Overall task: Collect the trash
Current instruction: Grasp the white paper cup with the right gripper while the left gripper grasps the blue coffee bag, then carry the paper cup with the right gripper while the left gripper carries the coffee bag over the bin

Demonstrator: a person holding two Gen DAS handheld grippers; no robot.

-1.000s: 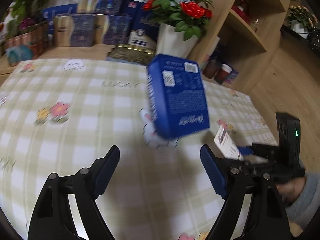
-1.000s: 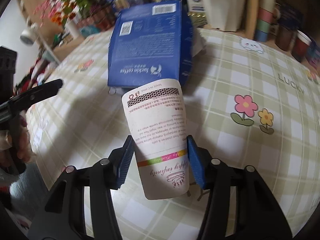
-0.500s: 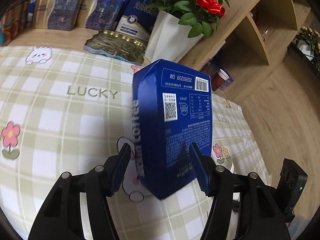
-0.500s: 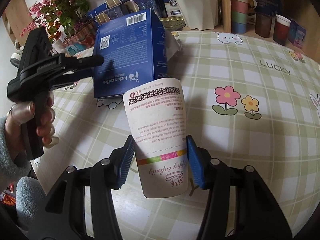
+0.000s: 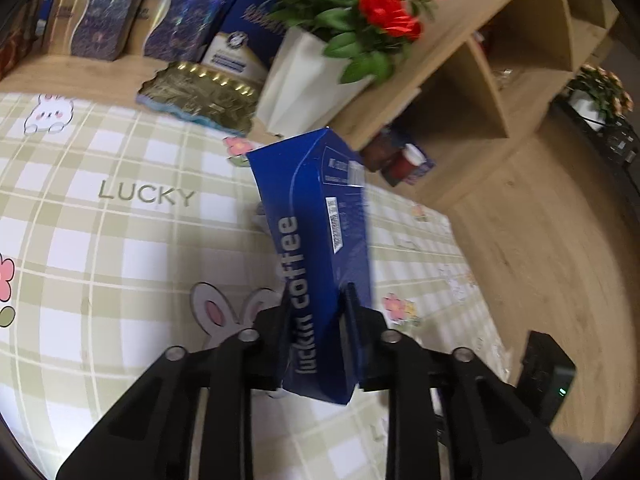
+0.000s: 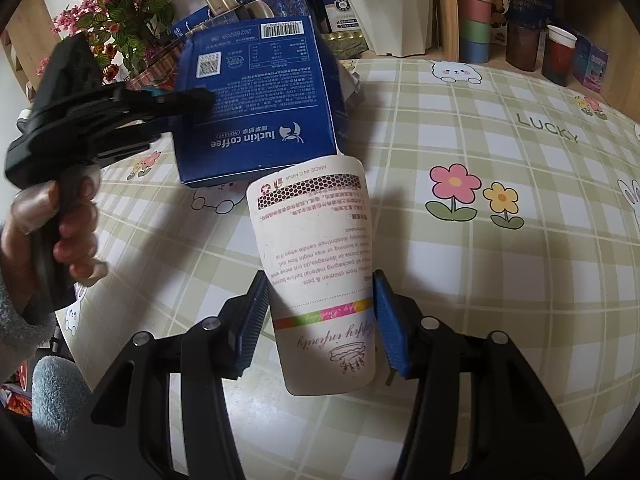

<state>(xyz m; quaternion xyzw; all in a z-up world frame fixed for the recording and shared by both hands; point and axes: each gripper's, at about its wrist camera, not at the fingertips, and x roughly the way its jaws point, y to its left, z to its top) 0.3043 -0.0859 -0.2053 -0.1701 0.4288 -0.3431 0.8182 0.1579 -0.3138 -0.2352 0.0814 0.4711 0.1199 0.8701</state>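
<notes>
The left tongs (image 5: 316,320) were closing on the blue coffee box (image 5: 320,248) standing on the table (image 5: 120,248), pinching its narrow sides to lift it. The right tongs (image 6: 320,316) clamped a paper cup (image 6: 320,272), keeping collected trash aloft.

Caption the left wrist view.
Left tool closing on a blue coffee box above the checked tablecloth.

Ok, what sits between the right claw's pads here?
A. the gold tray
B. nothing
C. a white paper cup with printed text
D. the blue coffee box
C: the right claw has its blue pads on either side of the white paper cup, lying along its fingers.
</notes>
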